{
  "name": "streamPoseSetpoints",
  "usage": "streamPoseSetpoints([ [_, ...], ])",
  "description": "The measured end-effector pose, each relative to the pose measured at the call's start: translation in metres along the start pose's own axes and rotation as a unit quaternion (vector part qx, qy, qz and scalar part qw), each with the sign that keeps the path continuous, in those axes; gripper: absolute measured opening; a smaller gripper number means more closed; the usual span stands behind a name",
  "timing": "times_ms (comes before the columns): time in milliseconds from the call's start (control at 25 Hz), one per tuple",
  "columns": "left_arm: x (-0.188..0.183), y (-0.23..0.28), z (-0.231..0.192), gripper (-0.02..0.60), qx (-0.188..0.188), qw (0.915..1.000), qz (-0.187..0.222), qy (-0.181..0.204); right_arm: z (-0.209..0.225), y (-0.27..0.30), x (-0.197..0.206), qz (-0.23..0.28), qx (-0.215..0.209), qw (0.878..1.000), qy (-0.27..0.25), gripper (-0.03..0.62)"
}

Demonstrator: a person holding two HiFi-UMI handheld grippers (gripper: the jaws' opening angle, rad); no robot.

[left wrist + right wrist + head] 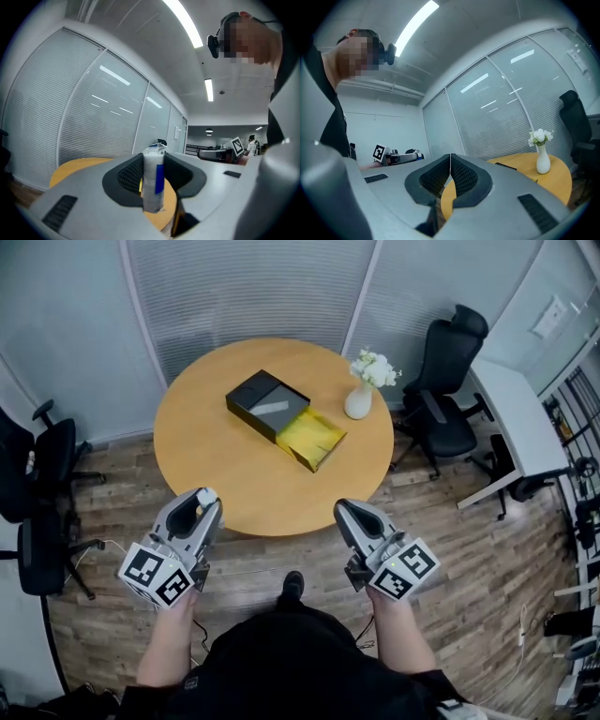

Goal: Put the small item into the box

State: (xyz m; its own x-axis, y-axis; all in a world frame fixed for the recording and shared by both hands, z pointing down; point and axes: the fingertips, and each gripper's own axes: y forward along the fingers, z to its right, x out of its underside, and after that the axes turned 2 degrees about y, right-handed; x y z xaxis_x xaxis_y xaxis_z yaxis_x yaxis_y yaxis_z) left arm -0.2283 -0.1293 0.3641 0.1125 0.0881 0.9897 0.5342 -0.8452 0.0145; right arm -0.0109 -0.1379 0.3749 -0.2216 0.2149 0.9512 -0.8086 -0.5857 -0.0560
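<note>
Left gripper (206, 500) gripped the packet (153, 180) ready for the open box (267, 405); right gripper (348, 513) closed, empty, idle, I judged.

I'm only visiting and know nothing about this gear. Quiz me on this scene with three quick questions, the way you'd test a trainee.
1. True or false: the left gripper is clamped on a small white-and-blue packet.
2. What stands on the table near the box?
A. a vase of white flowers
B. a laptop
C. a mug
3. Fill the gap: the right gripper has its jaws ____, with nothing between them.

Key: 1 true; 2 A; 3 shut.
</note>
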Motion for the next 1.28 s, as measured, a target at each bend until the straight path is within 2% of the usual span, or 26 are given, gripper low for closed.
streamPoseSetpoints([
  [320, -0.01, 0.063, -0.013, 0.14, -0.015, 0.9998, -0.009, 0.011, 0.065, 0.02, -0.017, 0.005, -0.015, 1.0, 0.013, 0.035],
  [560, -0.017, 0.101, -0.008, 0.14, -0.013, 0.9996, -0.007, 0.024, 0.1, 0.019, -0.033, 0.017, -0.019, 1.0, 0.013, 0.035],
  [840, -0.028, 0.128, -0.014, 0.14, -0.002, 0.9995, 0.0, 0.033, 0.12, 0.031, -0.046, 0.027, -0.018, 0.999, 0.006, 0.035],
  [1280, -0.03, 0.166, -0.064, 0.14, 0.031, 0.9994, 0.007, 0.014, 0.142, 0.084, -0.054, 0.02, 0.009, 1.0, -0.006, 0.035],
])
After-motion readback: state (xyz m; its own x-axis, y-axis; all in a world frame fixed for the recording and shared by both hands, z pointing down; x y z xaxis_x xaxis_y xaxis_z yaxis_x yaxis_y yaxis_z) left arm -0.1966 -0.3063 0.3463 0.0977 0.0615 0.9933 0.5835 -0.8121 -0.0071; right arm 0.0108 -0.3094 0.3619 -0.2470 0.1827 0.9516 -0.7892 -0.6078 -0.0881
